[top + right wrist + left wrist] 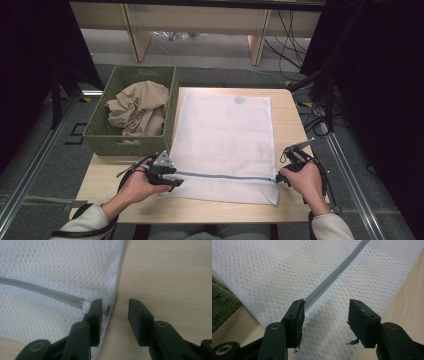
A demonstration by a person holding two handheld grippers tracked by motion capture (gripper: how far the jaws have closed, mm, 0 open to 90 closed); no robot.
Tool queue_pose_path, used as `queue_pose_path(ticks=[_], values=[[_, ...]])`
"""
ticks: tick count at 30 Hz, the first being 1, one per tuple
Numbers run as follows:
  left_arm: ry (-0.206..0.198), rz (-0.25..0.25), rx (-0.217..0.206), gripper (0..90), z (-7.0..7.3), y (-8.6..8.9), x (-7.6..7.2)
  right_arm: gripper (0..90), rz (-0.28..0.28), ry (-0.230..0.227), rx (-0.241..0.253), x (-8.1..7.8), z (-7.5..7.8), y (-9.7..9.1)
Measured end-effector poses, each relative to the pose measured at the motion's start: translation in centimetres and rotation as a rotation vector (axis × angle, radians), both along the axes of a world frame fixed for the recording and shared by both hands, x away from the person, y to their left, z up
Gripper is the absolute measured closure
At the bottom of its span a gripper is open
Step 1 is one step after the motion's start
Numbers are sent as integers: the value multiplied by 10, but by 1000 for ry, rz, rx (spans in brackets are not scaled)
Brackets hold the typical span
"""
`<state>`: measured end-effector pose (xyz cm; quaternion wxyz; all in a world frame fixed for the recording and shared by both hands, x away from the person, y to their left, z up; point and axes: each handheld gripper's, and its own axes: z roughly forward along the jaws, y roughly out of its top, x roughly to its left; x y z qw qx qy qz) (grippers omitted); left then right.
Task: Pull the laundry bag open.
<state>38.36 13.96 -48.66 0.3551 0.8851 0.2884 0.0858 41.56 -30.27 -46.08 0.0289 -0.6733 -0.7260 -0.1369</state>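
White mesh laundry bag [223,145] lies flat on the tabletop [287,107], zipper [225,175] running across its near end. Left hand-held gripper [325,315] is open, straddling the zipper's left end, gripping nothing. Right hand-held gripper [115,312] is open at the bag's right edge, just past the zipper end [81,303], nothing between the pads. Best approach, I'd say: pin the fabric on the left, pinch the pull tab square on the right, drag parallel to the teeth. Clothes wait in the green basket [131,145].

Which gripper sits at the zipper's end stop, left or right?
The right gripper: its open fingers stand at the zipper's metal-tipped end by the mesh bag's side edge. The left gripper straddles plain zipper tape.
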Motion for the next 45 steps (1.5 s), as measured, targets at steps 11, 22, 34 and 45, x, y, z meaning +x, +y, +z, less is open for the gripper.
queue_pose_path(ticks=[11,22,34,45], values=[[-6,-7,10,467,0,-1,0,620,48,-8,-20,6,-8,10],[-9,-13,13,467,0,-1,1,644,4,40,-21,7,-11,17],[0,-9,22,467,0,-2,0,764,62,44,-92,8,-11,22],[-3,-9,18,467,-1,-2,0,826,47,7,-50,9,-15,21]])
